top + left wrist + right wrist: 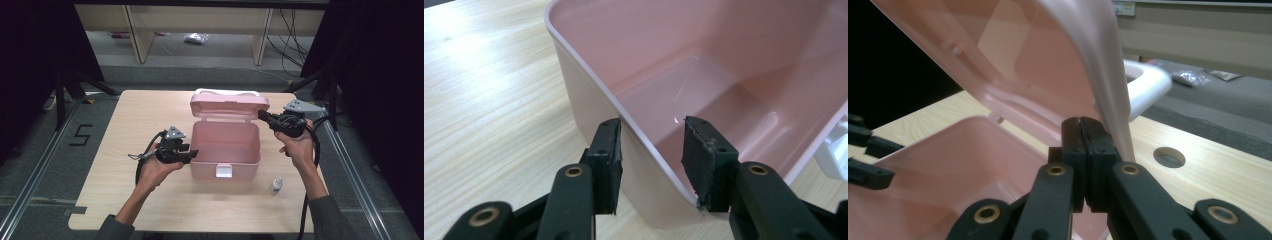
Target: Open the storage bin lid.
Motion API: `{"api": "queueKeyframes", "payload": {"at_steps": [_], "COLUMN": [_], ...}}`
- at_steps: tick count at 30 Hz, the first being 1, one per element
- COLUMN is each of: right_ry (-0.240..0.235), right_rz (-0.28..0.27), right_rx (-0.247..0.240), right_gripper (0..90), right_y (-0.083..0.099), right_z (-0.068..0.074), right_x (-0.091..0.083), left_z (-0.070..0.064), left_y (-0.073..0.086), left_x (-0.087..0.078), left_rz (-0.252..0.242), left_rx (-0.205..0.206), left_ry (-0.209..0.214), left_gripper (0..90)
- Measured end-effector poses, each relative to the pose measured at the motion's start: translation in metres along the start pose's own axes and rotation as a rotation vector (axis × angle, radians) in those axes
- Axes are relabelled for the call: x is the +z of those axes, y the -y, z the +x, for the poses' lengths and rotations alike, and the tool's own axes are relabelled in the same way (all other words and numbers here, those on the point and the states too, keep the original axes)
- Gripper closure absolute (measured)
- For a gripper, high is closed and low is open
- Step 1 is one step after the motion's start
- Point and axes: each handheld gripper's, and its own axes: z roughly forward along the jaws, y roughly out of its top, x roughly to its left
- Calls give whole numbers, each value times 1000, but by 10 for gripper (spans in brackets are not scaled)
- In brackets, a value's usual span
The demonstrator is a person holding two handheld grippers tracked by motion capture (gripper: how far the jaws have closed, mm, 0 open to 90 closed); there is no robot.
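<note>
Nearby, small bottle [276,185] on table [125,125], beside open pink box [226,145].

one pink box [225,145] sits with its wall between the left jaws, its one lid [229,105] just beside the right jaws. one white handle [227,92] lies beyond the lid. one white latch [223,171]. one small bottle [276,186], well apart from both pairs of jaws. two grippers, one per hand.

Pink box [225,145] sits mid-table, open and empty; white latch [223,171] faces the person. Lid [229,106] stands raised behind; white handle [227,92] on top.
</note>
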Motion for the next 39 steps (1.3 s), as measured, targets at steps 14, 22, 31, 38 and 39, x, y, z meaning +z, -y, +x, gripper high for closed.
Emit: {"api": "queueKeyframes", "payload": {"at_steps": [14,22,31,38,39], "right_ry": [29,47,62,72,70], "right_rz": [36,44,70,80,87], "right_rx": [24,23,75,59,63], "right_gripper": [899,899,895,881,881], "right_y": [-5,-2,6,10,10], "right_z": [-16,-25,-31,-34,-34], "right_x": [22,34,46,51,52], "left_z": [-3,-3,-3,-4,-4], "left_y": [1,2,2,2,2], "left_x": [-2,-2,-2,-2,-2], "left_rz": [7,3,4,4,4], "left_rx": [-1,-6,-2,-7,-6], "left_ry": [1,0,-1,2,2], "left_gripper": [585,581,577,572,572]}}
